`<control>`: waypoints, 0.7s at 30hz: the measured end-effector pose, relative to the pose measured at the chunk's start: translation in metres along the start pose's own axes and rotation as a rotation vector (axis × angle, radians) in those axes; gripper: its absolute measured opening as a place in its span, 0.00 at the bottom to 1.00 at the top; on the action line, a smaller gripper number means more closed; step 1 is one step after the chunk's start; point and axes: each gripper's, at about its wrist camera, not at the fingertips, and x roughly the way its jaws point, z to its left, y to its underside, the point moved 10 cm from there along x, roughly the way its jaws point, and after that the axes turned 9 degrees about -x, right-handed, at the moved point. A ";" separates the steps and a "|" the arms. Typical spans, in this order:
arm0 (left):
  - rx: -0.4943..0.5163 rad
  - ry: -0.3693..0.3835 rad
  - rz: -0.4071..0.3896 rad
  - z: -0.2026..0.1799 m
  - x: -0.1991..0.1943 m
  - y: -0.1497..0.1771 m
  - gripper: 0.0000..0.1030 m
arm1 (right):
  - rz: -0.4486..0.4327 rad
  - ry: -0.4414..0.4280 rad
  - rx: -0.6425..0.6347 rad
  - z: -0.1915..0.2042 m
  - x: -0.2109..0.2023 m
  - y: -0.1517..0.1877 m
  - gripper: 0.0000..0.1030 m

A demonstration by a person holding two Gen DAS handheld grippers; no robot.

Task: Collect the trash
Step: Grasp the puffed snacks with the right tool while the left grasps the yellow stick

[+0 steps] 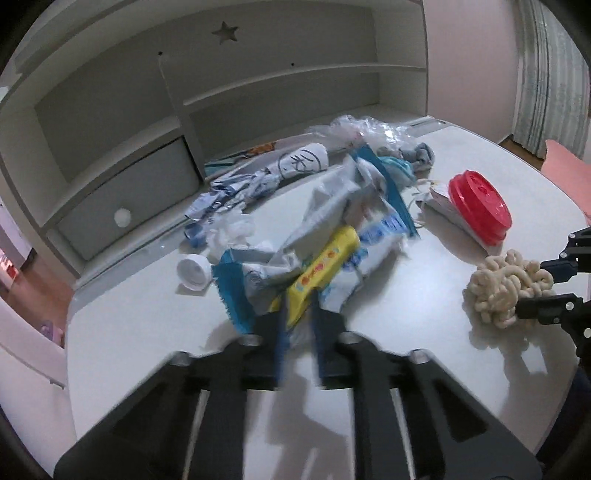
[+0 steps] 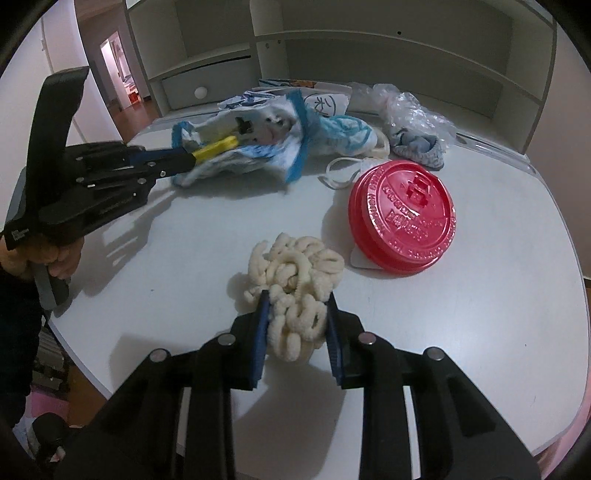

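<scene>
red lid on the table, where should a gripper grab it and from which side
Probably the rim of the red lid, on its near, raised edge. The lid lies tilted, propped on a white card, so that edge stands off the table. Come from the front, one finger over the top and one under.

Colour rundown of the trash pile on the desk

Desk top (image 2: pixel 480 295) is plain white, shelving (image 1: pixel 258 92) behind it off-white with a star-shaped cutout (image 1: pixel 224 31) and a grey drawer (image 1: pixel 125 206) with a white knob. The cup lid (image 2: pixel 402 218) is solid red with raised lettering. The curly yarn-like bundle (image 2: pixel 295 273) is cream. One wrapper (image 1: pixel 321 269) is bright yellow with little multicoloured print, and the wrappers (image 1: pixel 373 236) around it are white with blue printing and teal-blue serrated edges. Crumpled paper (image 1: pixel 303 160) is white with black scribble in a circle. The plastic bag (image 2: pixel 410 110) is clear, the bottle cap (image 1: pixel 194 271) white, the cloth (image 2: pixel 417 147) grey-blue. Both grippers, left (image 1: pixel 298 317) and right (image 2: pixel 297 306), are black with blue pads.
</scene>
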 end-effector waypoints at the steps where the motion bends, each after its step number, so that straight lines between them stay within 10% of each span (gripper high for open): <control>1: -0.006 0.006 -0.008 -0.001 -0.002 -0.001 0.03 | -0.003 0.000 0.003 0.000 -0.001 0.000 0.27; 13: -0.034 0.033 -0.040 -0.008 -0.053 0.007 0.00 | -0.039 -0.030 0.019 0.000 -0.020 0.005 0.27; 21: 0.120 -0.040 -0.051 0.004 -0.037 -0.002 0.05 | -0.029 -0.035 0.020 0.005 -0.023 0.011 0.27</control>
